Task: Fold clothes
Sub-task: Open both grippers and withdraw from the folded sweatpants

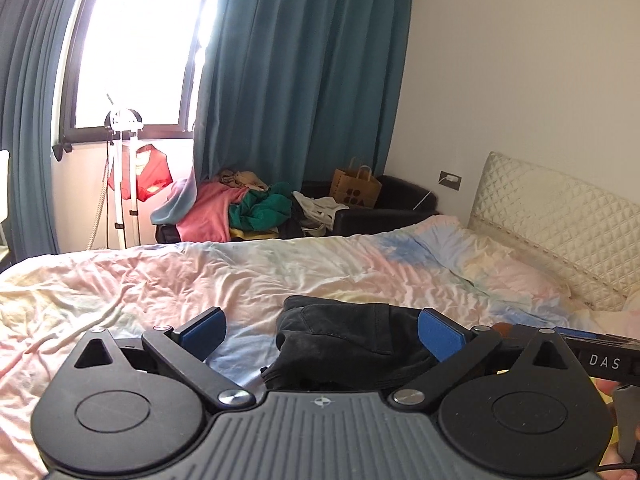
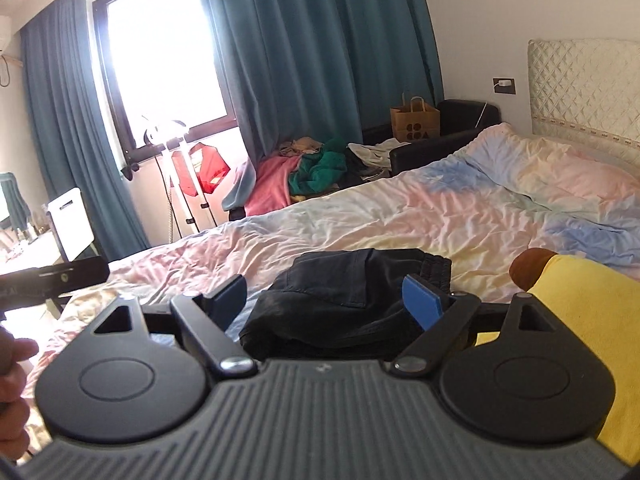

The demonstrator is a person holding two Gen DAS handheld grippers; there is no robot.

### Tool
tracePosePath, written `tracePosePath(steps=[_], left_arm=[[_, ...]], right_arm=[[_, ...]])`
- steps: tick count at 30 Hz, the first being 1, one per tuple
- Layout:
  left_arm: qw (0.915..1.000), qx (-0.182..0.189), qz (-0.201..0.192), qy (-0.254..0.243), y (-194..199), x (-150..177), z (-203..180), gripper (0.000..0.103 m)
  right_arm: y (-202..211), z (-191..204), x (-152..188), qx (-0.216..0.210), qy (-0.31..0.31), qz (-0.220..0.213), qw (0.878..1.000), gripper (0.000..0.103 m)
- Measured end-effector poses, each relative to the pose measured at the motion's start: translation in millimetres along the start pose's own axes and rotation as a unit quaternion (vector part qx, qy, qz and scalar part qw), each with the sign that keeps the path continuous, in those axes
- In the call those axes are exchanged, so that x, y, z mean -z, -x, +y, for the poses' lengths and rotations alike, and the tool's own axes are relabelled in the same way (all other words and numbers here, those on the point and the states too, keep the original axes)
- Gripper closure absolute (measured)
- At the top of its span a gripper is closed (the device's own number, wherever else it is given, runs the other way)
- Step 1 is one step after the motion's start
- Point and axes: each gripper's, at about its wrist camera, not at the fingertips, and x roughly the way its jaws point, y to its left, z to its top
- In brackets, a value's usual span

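Left wrist view shows the left gripper (image 1: pixel 320 330) spread wide and empty above the folded black trousers (image 1: pixel 344 344) on the pastel bedsheet (image 1: pixel 160 280). Right gripper (image 2: pixel 326 300) is likewise spread, holding nothing. This fold looks finished; fetching another garment from the clothes pile (image 1: pixel 248 208) beyond the bedsheet probably follows.

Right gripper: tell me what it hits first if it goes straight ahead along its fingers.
Most likely the black garment bundled on the bed sheet, which lies just beyond the open right gripper. Depth is unclear; aimed higher, it would pass over onto the sheet.
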Motion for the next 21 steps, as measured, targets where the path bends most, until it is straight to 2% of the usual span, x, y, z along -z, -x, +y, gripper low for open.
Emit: tracePosePath(steps=[6,11,16,21], left_arm=[[0.999,-0.039,-0.022,-0.004,29,34,3,0.0],[0.9992,-0.029,-0.023,0.013,27,57,16,0.0],[0.9993,-0.031,-0.018,-0.005,11,71,16,0.0],[0.9994,-0.026,-0.011,-0.018,-5,85,12,0.0]], right_arm=[[10,24,35,0.011,0.025,-0.033,0.999,0.016],[-1,32,59,0.015,0.033,-0.043,0.998,0.016],[-15,35,83,0.024,0.034,-0.049,0.998,0.016],[-30,38,100,0.044,0.051,-0.03,0.997,0.016]])
